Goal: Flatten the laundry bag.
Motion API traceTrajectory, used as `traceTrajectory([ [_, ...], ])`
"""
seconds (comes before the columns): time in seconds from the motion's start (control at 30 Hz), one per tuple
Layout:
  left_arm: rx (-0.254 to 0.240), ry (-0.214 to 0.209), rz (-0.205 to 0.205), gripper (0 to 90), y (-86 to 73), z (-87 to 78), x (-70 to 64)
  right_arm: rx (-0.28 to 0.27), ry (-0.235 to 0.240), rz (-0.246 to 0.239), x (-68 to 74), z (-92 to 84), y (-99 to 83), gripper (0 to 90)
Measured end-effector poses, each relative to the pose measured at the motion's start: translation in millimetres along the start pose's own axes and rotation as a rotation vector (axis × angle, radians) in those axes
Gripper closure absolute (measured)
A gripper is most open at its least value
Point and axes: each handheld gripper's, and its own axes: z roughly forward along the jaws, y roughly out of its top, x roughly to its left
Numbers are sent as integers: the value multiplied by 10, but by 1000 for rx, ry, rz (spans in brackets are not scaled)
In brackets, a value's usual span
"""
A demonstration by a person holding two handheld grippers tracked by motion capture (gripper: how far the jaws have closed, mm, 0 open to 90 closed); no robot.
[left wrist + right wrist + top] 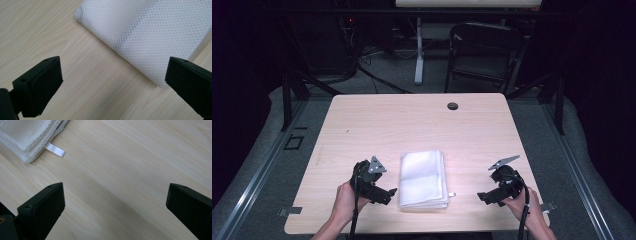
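The folded white mesh cloth [423,179] lies flat on the tabletop [412,125], low in the middle of the high view, with a tool on either side of it. The left tool [388,194] sits just beside the cloth's left edge, jaws spread wide and holding nothing. In the left gripper view the mesh cloth [150,32] fills the upper right of the frame, its near corner reaching toward the right-hand jaw. The right tool [484,196] is further off, lower right of the high view, jaws likewise wide apart and empty. Its own view shows the cloth's corner [30,135] in the upper left, with a small white tag [55,150] sticking out from the stacked layers.

Now the risks. That fold is several layers thick, and a pinch at the edge could easily catch the top layer alone, so the stack would peel open instead of lifting whole. The mesh looks slippery and loose, so a jaw sliding in along the wood could shove the cloth sideways rather than get under it. The right tool could also close on the tag alone.
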Motion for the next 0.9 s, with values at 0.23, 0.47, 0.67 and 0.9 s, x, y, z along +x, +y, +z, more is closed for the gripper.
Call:
traceTrajectory([
  [0.23,-2,-25,35,13,80,67,-67,4,8,1,24,18,14,27],
  [0.47,-3,-51,69,28,181,144,-184,11,12,7,39,40,18,29],
  [0.67,19,-103,107,36,246,264,-332,-20,20,43,46,78,1,35],
  [0.9,39,-143,138,70,297,380,-455,28,18,11,26,65,12,44],
])
